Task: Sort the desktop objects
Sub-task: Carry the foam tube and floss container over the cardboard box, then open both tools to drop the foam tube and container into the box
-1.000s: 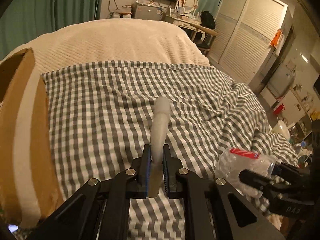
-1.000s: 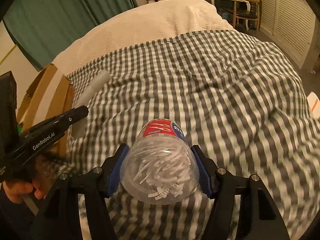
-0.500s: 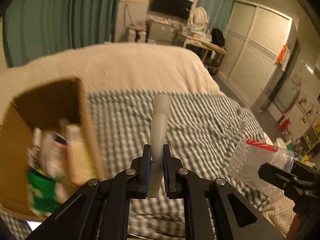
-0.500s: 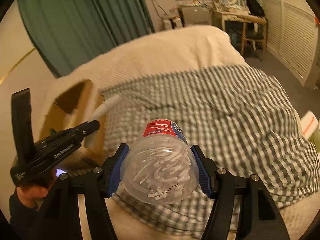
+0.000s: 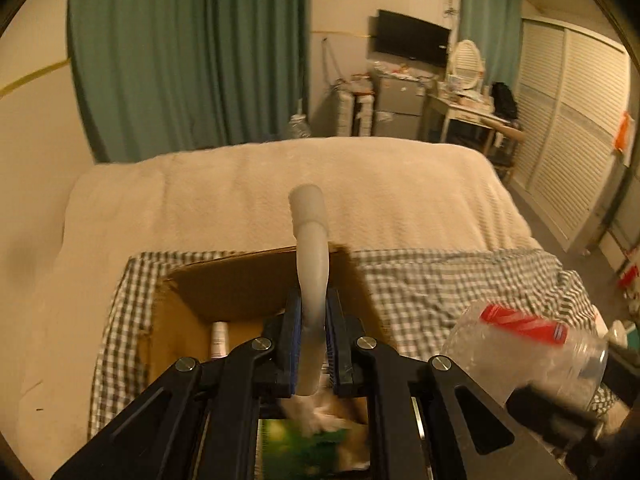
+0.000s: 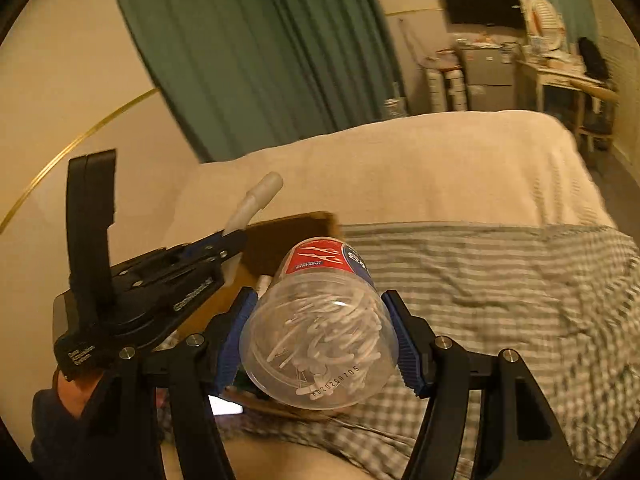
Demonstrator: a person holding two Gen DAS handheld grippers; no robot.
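My left gripper (image 5: 313, 332) is shut on a pale, slim tube with a cap (image 5: 312, 240), which sticks forward and up above an open cardboard box (image 5: 224, 288). The box holds a white bottle (image 5: 219, 340), green packaging (image 5: 296, 448) and other items. My right gripper (image 6: 320, 336) is shut on a clear plastic jar of cotton swabs (image 6: 320, 340) with a red label, lying on its side between the blue pads. In the right wrist view the left gripper (image 6: 232, 242) and its tube (image 6: 256, 200) hang over the box (image 6: 288, 240) at left. The jar (image 5: 524, 348) shows at the right of the left wrist view.
The box stands on a grey checked sheet (image 5: 448, 288) over a cream blanket (image 5: 280, 184) on a bed. Green curtains (image 5: 188, 52) hang behind. A desk, mirror and TV stand at the far wall, with louvred wardrobe doors (image 5: 572, 120) at right. A hand and dark sleeve (image 6: 68, 400) hold the left gripper.
Both grippers have risen and swung left, from over the checked sheet to over the cardboard box. The box interior has come under the left gripper. Both grips are unchanged.
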